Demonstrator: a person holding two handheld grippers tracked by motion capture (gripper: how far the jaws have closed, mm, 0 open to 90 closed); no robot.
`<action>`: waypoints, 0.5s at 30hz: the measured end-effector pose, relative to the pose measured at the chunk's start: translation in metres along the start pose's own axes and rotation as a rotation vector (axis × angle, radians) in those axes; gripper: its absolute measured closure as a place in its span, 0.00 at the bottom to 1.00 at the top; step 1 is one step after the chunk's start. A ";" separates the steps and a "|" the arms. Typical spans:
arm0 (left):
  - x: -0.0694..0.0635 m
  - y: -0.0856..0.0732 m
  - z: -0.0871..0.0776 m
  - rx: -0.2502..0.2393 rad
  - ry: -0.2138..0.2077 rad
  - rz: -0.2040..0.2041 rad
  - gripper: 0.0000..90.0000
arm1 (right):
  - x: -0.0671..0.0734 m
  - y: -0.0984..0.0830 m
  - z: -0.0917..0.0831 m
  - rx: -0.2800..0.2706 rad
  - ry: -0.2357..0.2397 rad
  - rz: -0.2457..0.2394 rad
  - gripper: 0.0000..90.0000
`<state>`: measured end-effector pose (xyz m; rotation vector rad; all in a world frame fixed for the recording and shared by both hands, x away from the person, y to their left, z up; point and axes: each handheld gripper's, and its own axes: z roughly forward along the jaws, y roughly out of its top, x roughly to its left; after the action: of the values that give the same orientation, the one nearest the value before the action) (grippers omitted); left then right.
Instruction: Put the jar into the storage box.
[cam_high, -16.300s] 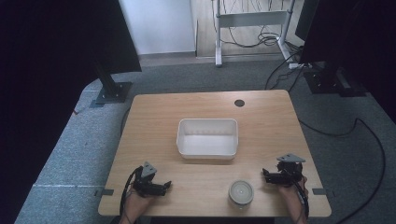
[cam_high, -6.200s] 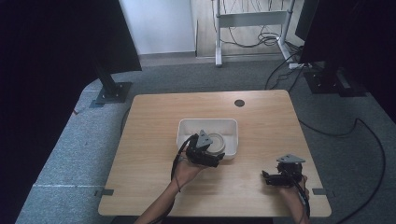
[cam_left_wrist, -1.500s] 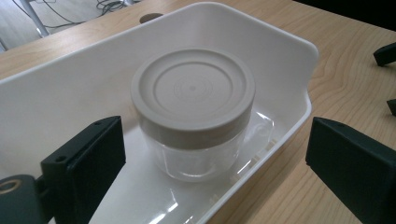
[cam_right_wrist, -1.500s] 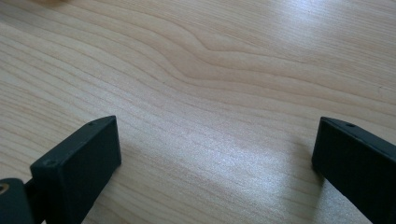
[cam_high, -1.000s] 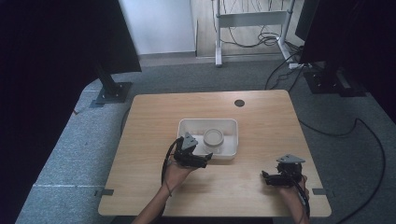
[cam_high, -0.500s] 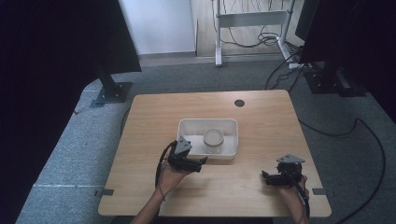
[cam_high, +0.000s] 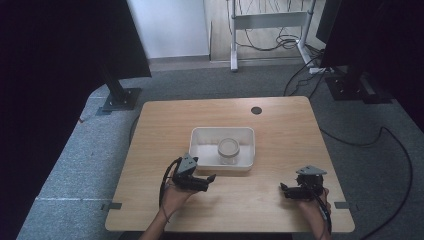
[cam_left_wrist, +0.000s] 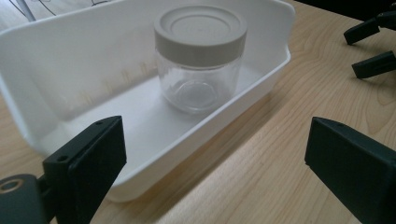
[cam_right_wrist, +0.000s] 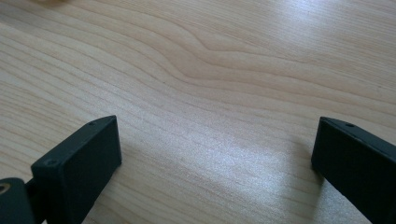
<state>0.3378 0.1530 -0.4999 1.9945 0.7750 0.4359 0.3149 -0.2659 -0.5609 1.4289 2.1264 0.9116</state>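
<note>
- I see the jar (cam_high: 228, 150) upright inside the white tub (cam_high: 200, 136), right of its middle.
- My left gripper (cam_high: 209, 179) sits just before the tub, fingers wide, empty.
- My right gripper (cam_high: 283, 188), well right of the tub: likewise.

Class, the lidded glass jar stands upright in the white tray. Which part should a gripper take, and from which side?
Probably the jar by its grey lid, from straight above: the white tray walls shield the glass body from the sides, while the round lid stands near the rim, offering parallel sides to open jaws.
</note>
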 end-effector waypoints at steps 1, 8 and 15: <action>0.001 -0.003 -0.002 0.000 0.001 -0.006 0.06 | 0.000 0.000 0.000 0.000 0.000 0.000 0.01; 0.005 -0.018 -0.011 0.007 0.006 -0.018 0.06 | 0.000 0.000 0.000 0.000 0.000 0.000 0.01; 0.007 -0.035 -0.018 0.031 0.009 -0.028 0.06 | 0.000 0.000 0.000 0.000 0.000 0.000 0.01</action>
<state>0.3207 0.1821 -0.5205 2.0090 0.8190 0.4194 0.3149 -0.2659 -0.5609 1.4288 2.1259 0.9116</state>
